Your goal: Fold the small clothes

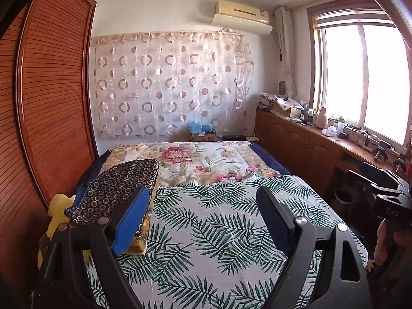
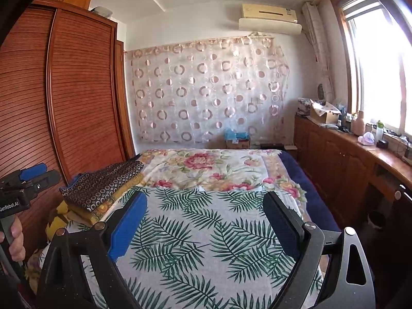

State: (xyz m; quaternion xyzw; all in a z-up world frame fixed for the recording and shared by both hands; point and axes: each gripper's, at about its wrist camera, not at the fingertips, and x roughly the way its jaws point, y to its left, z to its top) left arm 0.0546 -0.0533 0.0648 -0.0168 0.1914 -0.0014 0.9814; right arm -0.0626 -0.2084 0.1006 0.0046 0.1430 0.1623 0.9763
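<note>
Your left gripper (image 1: 203,203) is spread wide, nothing between the pads. Your right gripper (image 2: 204,209) is the same: released, empty. Both hover over the white palm-leaf print sheet (image 1: 206,221) on the bed. The folded dark circle-patterned garment (image 1: 121,182) sits on a yellow patterned stack (image 1: 140,234) at the bed's left edge, probably more folded clothes, mostly hidden behind your left blue pad (image 1: 130,222).
</note>
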